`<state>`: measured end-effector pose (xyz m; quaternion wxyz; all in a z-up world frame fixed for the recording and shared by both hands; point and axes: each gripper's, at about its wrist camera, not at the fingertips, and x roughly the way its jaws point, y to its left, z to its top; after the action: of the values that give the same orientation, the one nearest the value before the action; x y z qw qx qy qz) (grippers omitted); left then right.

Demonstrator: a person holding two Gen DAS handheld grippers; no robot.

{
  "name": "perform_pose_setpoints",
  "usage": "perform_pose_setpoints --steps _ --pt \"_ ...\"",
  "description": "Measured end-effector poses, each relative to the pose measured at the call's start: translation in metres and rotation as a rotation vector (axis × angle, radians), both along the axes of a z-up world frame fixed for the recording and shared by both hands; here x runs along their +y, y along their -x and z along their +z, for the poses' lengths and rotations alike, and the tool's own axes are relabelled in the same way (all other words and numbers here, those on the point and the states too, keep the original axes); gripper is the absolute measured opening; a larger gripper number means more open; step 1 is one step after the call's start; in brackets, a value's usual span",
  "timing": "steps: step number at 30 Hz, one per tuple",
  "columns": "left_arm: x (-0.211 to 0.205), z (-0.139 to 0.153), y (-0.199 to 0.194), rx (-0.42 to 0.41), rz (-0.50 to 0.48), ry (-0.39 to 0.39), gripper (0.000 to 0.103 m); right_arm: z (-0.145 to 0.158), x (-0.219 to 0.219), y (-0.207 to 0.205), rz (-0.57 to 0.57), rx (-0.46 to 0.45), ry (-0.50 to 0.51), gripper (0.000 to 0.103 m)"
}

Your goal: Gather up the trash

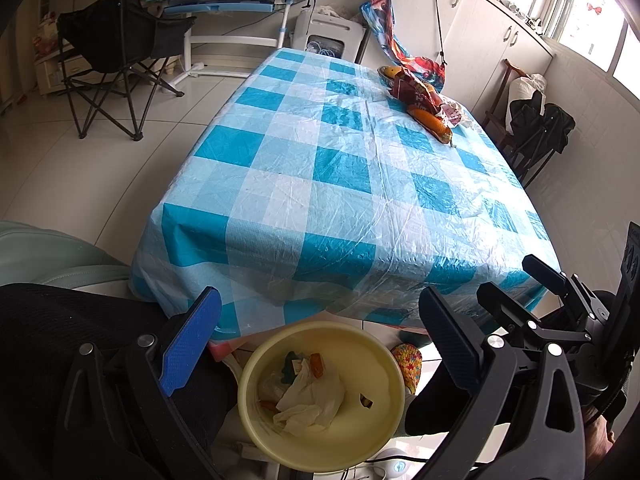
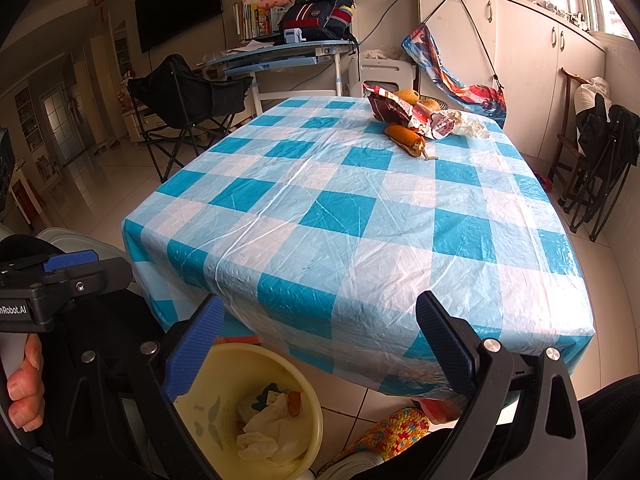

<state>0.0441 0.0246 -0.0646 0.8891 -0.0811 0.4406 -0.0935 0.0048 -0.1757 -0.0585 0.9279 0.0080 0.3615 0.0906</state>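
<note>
I had both grippers pulled back at the near edge of the table [image 2: 360, 216], the left gripper [image 1: 316, 344] and the right gripper [image 2: 320, 340] each with its jaws spread wide and nothing between them. My worry from there was the reach: the remaining trash sat at the far right corner, well apart from either tool, and stretching across could drag the thin plastic tablecloth [image 1: 320, 168] and shift everything on it. The other risk I judged was grabbing the wrong thing, since the wrapper [image 2: 404, 114] lay tangled with what looked like bread rolls [image 2: 406, 136], one roll touching its edge and more behind in a dish I could barely make out. A careless pinch could have taken food with it, or knocked a roll off the table. The wrapper itself looked crumpled and glossy, dark red with white and red print, likely light and slippery, with a scrap of pale tissue [image 2: 468, 126] just beside it. The yellow bin [image 1: 320, 400] stood on the floor below the near edge, between the grippers, already holding crumpled white paper and a few small scraps.
</note>
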Motion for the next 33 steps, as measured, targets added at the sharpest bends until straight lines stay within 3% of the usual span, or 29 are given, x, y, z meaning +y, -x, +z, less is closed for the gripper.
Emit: perform_pose_setpoints --steps 33 --pt "0.0001 0.0007 -0.0006 0.000 0.000 0.000 0.096 -0.0002 -0.0001 0.0000 0.001 -0.001 0.001 0.092"
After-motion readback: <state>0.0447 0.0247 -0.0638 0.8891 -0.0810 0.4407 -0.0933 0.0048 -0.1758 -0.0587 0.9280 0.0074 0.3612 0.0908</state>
